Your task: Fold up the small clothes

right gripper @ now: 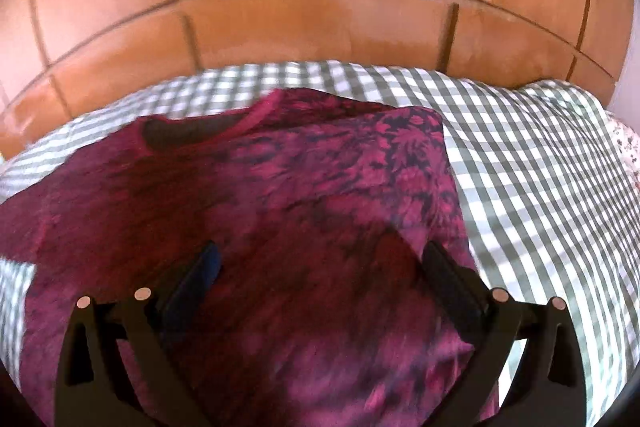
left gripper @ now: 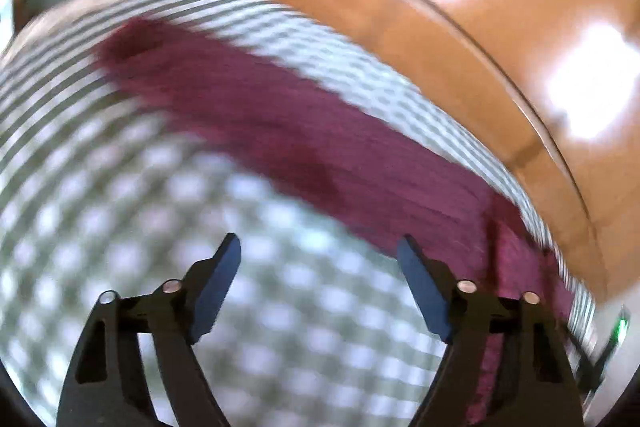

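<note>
Magenta shirt (right gripper: 280, 219) lies beneath the right gripper (right gripper: 320, 259); both grippers' jaws apart.

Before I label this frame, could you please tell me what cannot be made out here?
- Left wrist view: motion blur smears the magenta garment; its print and edges are unreadable.
- Right wrist view: the garment's near hem is cut off by the bottom edge and the right hand-held gripper.
- Left hand-held gripper: height above the checked cloth unclear.
</note>
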`<control>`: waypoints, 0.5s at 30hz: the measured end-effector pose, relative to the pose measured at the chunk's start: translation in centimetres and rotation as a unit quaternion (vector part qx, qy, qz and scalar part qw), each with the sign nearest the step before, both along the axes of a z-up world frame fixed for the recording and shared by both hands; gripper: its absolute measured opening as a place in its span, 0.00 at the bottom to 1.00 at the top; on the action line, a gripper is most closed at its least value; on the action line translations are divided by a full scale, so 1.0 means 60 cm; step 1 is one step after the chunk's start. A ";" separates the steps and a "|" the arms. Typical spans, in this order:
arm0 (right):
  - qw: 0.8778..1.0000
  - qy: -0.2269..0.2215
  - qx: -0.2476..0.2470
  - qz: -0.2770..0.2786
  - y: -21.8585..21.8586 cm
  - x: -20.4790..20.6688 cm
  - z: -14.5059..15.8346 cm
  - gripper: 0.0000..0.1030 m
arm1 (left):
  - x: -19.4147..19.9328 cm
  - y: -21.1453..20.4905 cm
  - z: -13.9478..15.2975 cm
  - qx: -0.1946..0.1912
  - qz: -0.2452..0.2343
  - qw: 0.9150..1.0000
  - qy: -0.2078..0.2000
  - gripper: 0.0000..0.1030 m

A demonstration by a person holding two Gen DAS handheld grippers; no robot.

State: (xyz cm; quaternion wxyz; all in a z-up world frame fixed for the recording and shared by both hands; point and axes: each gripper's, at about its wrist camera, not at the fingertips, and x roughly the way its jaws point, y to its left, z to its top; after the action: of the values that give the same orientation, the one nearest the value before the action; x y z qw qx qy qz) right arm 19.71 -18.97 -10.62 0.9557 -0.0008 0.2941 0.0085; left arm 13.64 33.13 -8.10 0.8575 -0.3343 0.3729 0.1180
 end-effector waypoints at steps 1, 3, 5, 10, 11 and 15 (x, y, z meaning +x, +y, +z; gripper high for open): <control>1.000 0.000 -0.004 0.014 0.010 -0.016 -0.001 0.98 | -0.012 0.032 -0.006 -0.018 0.023 1.000 0.001 0.68; 0.999 0.004 -0.014 0.037 0.031 -0.041 -0.008 0.98 | -0.033 0.096 -0.018 -0.053 0.070 0.996 -0.007 0.60; 0.998 0.009 -0.033 0.060 0.056 -0.063 -0.022 0.98 | -0.043 0.148 -0.024 -0.086 0.093 0.992 -0.020 0.54; 0.990 0.041 -0.109 0.078 0.115 -0.077 -0.082 0.98 | -0.037 0.207 -0.022 -0.102 0.130 0.986 -0.025 0.52; 0.989 0.043 -0.118 0.074 0.120 -0.077 -0.090 0.98 | -0.027 0.214 -0.022 -0.103 0.138 0.985 -0.021 0.52; 0.992 0.056 -0.086 0.073 0.109 -0.069 -0.098 0.98 | 0.001 0.237 -0.025 -0.103 0.161 0.982 -0.004 0.53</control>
State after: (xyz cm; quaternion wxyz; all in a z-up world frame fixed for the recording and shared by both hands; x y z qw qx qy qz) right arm 15.58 -12.43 -16.53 0.9309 -0.1042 0.3461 0.0534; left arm 13.72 47.32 -9.59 0.7895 -0.4770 0.3214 0.2140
